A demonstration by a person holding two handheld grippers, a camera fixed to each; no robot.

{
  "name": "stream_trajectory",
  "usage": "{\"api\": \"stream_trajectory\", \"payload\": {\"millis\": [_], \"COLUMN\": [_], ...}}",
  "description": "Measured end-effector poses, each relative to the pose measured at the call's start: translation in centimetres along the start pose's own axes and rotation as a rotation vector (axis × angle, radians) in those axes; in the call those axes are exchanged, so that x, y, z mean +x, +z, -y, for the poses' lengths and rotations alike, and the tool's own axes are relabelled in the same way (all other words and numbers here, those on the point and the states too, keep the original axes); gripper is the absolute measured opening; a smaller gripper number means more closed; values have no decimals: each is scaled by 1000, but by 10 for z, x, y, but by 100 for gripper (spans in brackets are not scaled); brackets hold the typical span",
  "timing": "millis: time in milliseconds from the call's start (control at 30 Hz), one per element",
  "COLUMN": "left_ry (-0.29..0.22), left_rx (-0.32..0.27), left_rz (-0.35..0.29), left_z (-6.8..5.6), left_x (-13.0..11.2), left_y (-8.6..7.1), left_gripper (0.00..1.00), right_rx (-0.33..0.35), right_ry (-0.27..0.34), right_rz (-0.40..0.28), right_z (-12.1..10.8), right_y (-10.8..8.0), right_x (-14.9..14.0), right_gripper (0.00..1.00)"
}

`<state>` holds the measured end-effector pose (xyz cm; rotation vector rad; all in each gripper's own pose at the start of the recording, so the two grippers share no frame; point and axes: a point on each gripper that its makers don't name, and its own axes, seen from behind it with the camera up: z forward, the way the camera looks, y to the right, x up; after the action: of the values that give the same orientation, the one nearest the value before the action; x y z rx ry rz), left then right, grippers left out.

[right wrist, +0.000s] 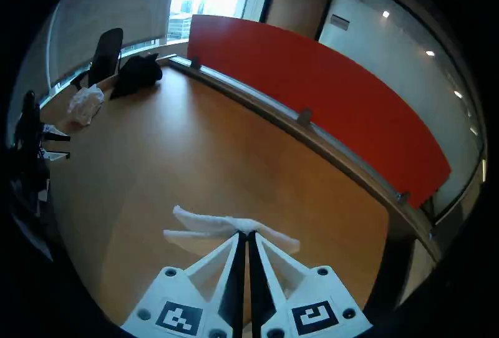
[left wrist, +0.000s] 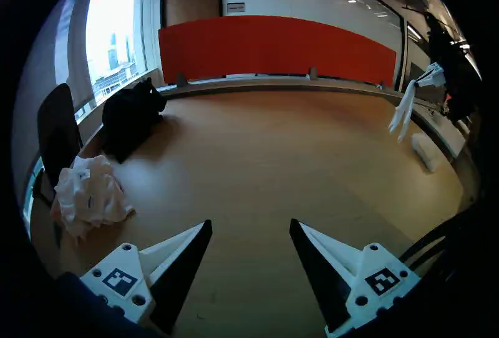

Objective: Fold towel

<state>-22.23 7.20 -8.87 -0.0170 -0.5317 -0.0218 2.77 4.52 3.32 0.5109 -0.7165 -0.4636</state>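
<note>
Between the fingers of the right tool [right wrist: 247, 233], which are pressed together with no gap showing, sits a pinch of the white towel [right wrist: 203, 221], so we read this tool as clamped on the cloth. The towel spreads to either side of the tips, and in the left gripper view it hangs limp from that tool, above the far side of the desk [left wrist: 268, 151]. We judge it light, soft and floppy. It will sag and swing rather than keep a shape, and a thin pinch could slip out, so a hold at a corner or along a hem should serve best. A second corner would need taking to stretch an edge straight. The left tool [left wrist: 251, 226] is spread wide with nothing between its fingers, hovering over bare wood, well apart from the towel. Farther out, a folded white cloth [left wrist: 427, 151] lies on the desk near the hanging towel. A crumpled heap of white cloths [left wrist: 87, 194] and a black bundle [left wrist: 131, 116] sit at the opposite end, and a red partition [left wrist: 274, 48] runs along the back.
</note>
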Motion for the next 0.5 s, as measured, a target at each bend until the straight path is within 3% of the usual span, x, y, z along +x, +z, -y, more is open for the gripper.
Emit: {"api": "stream_trajectory", "payload": {"millis": [500], "left_ry": [7], "left_rx": [8], "left_rz": [5], "left_z": [-5], "left_x": [6], "left_y": [2], "left_gripper": [93], "right_rx": [-83], "right_ry": [52], "right_rz": [52], "right_z": [-73], "right_y": [-15], "right_x": [-37], "right_gripper": [3]}}
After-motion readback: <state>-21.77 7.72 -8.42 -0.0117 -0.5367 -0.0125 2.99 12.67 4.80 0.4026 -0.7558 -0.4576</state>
